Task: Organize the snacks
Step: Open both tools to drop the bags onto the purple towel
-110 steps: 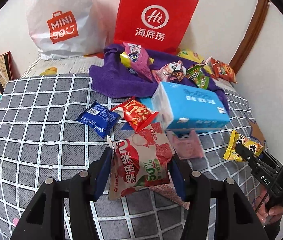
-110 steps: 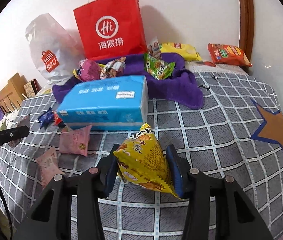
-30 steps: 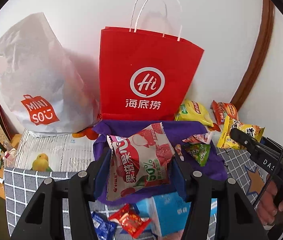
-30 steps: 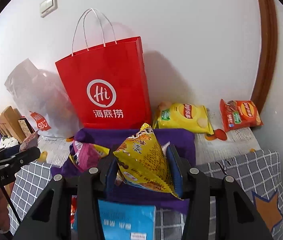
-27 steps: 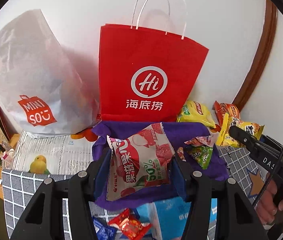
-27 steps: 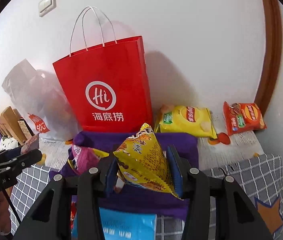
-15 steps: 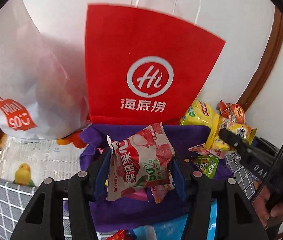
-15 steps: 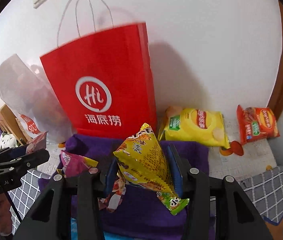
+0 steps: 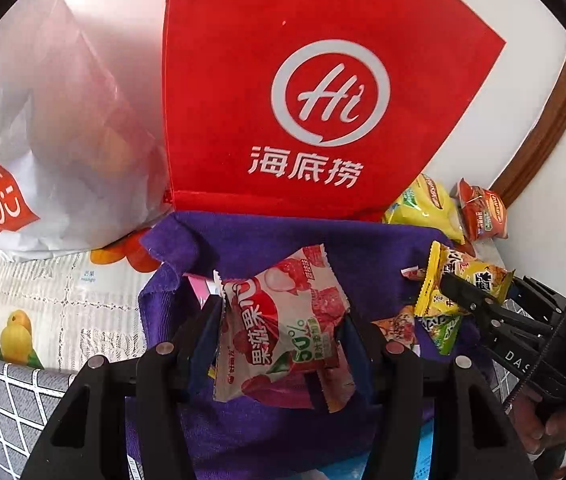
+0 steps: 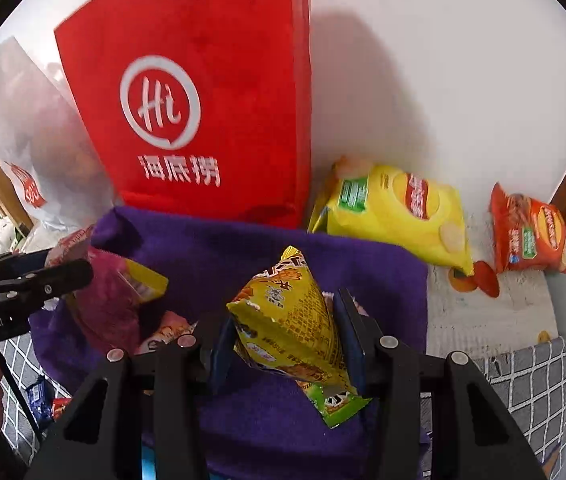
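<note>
My left gripper [image 9: 279, 324] is shut on a pink-and-white lychee jelly packet [image 9: 279, 320], held just above the purple towel [image 9: 267, 240]. My right gripper [image 10: 283, 332] is shut on a yellow snack bag [image 10: 291, 320], also over the purple towel [image 10: 219, 256]. The right gripper with its yellow bag shows at the right of the left wrist view [image 9: 463, 292]. Other small snacks lie on the towel: a pink-and-yellow packet [image 10: 115, 292] and a green packet [image 10: 335, 400].
A red Hi paper bag [image 9: 303, 92] stands upright behind the towel against the wall. A white Miniso bag [image 9: 43, 120] sits left of it. A yellow chips bag [image 10: 395, 208] and a red chips bag [image 10: 531, 232] lie right of the red bag.
Both grippers have moved forward and lower toward the purple towel and the red bag, each still holding its packet.
</note>
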{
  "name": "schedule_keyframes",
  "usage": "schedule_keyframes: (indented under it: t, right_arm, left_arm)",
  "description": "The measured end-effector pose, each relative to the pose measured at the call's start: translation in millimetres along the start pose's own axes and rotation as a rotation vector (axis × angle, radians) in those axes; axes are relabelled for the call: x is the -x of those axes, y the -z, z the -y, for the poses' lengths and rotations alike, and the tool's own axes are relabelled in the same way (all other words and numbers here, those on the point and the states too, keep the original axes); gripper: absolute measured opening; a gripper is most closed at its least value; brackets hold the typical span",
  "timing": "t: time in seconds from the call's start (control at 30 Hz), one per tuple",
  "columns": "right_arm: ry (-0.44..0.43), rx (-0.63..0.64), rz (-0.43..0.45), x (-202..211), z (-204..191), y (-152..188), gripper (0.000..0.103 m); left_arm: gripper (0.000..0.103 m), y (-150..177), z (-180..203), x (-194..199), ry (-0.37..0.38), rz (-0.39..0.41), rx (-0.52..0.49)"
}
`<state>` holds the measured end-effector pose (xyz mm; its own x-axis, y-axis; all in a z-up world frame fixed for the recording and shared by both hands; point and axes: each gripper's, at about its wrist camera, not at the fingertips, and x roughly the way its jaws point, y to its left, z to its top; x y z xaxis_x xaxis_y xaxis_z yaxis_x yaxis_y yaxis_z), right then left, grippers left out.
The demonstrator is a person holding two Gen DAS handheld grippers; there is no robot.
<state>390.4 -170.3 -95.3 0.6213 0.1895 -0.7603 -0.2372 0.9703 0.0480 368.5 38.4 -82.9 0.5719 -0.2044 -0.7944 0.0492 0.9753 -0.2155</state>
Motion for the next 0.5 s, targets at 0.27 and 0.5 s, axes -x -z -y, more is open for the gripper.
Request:
schedule_keyframes:
  t: [0.27, 0.5]
  right_arm:
    - [0.075, -0.021, -0.023, -6.3, 10.2, 2.1, 0.046]
    - [0.063, -0.024, -0.024, -7.6, 12.7, 0.9, 0.046]
  left_arm:
    - [0.057, 2.0, 1.9, -2.9, 0.003, -0.001, -0.014]
    - [0.059, 3.4, 5.0, -3.3, 0.048, 0.008, -0.03]
